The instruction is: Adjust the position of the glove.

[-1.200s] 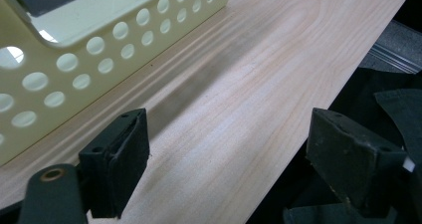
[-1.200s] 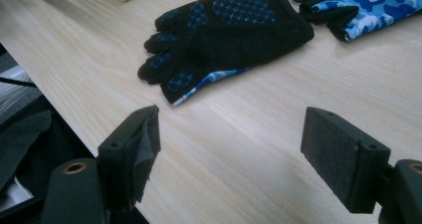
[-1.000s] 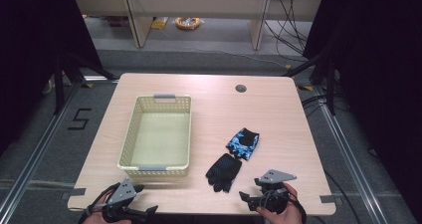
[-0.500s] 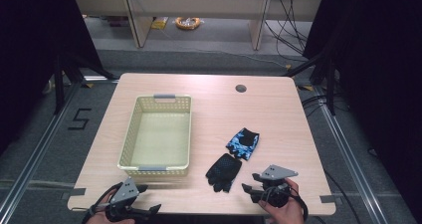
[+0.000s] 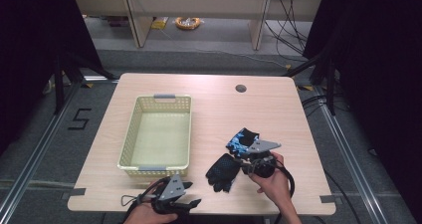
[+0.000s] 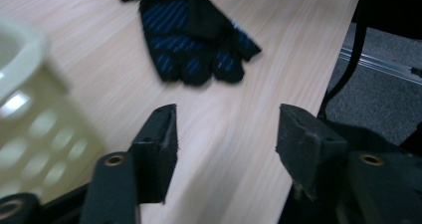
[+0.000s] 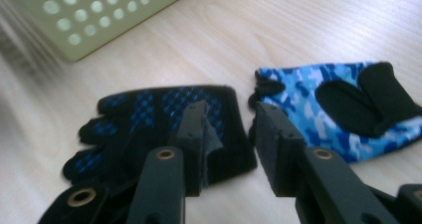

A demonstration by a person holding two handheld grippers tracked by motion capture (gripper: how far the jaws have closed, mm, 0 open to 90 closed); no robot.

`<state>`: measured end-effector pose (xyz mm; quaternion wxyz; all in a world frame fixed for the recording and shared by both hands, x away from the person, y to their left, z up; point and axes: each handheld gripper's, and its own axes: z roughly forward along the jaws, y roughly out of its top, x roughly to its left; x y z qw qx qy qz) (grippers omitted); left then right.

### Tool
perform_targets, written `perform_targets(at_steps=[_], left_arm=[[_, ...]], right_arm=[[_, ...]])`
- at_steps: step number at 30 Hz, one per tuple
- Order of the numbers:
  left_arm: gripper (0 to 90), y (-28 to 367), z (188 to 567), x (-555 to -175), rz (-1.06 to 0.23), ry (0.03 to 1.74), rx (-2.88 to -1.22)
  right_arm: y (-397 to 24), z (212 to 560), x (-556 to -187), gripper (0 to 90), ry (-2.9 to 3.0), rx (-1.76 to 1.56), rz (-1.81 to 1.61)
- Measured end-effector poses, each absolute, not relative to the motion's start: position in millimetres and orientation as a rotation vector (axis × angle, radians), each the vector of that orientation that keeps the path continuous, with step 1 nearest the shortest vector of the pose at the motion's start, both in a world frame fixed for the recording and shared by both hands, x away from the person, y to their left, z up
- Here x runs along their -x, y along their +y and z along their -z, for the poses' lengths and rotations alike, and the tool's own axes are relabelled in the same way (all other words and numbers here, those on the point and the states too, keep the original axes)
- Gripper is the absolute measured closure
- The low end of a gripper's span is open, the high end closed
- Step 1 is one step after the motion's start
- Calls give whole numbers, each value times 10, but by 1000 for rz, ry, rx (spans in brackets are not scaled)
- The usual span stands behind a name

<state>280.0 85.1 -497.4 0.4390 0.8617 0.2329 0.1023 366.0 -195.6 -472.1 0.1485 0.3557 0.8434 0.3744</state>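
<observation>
Two fingerless gloves lie on the table right of the basket: a black glove with blue dots (image 5: pixel 222 170) (image 7: pixel 164 114) (image 6: pixel 194 40) and a blue camouflage glove (image 5: pixel 242 139) (image 7: pixel 338 104) just beyond it. My right gripper (image 5: pixel 245 160) (image 7: pixel 230 114) hovers over the black glove's cuff edge. Its jaws have just been closing and still stand apart, pressing on nothing. At the table's front edge my left gripper (image 5: pixel 191 194) (image 6: pixel 229 119) points toward the black glove. Its jaws have also been closing, with only bare wood between them.
A pale yellow perforated basket (image 5: pixel 130 139) (image 6: pixel 25 104) (image 7: pixel 99 15) stands empty at the table's left centre, close to the left gripper. A round cable hole (image 5: pixel 241 88) sits at the back. The table's right edge (image 6: pixel 343 50) drops to grey floor.
The left gripper slid right along the front edge to below the basket. The right gripper moved up the table to the gloves. Gloves and basket stayed put.
</observation>
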Motion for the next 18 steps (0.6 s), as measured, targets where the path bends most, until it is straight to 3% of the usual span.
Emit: perform_targets(at_steps=[7,18], left_arm=[[489,499,5000,-2939,-263,533,-2208],[540,278,5077,-3040,-309,537,-2259]], right_arm=[[-1876,4803,-3867,688,2465,-1087,-1078],[-1804,4928,-3985,687,2524,-1132,-1050]])
